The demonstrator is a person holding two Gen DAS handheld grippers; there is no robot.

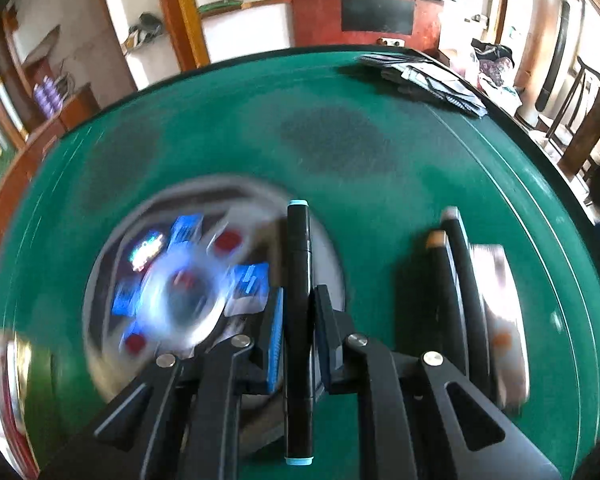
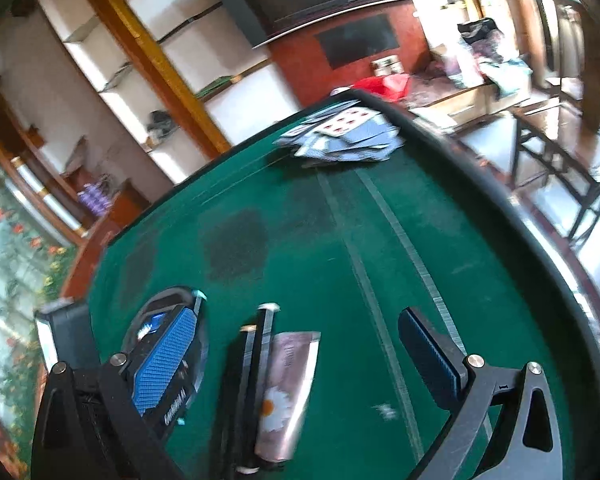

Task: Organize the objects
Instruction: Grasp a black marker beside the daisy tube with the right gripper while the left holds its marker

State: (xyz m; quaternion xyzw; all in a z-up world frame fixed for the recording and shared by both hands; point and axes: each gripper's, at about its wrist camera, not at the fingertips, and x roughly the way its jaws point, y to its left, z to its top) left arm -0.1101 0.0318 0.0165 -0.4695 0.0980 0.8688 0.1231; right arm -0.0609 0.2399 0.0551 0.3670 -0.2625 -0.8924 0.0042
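The black marker with pale blue end caps (image 1: 299, 320), clamped in the left tool (image 1: 298, 332), should be laid parallel beside the two black markers (image 1: 456, 300) on the green felt worktop (image 1: 380, 152), while the right tool (image 2: 300, 360) is held apart.

In the left wrist view, the round tin (image 1: 172, 300) at 9 o'clock is smeared by motion; its blue and red contents cannot be identified. The pink tube (image 1: 500, 320) at 3 o'clock is blurred, its print unreadable. In the right wrist view, the 2 black markers (image 2: 248, 380) run off the bottom edge, and the playing cards (image 2: 348, 136) at 12 o'clock are too soft to count.
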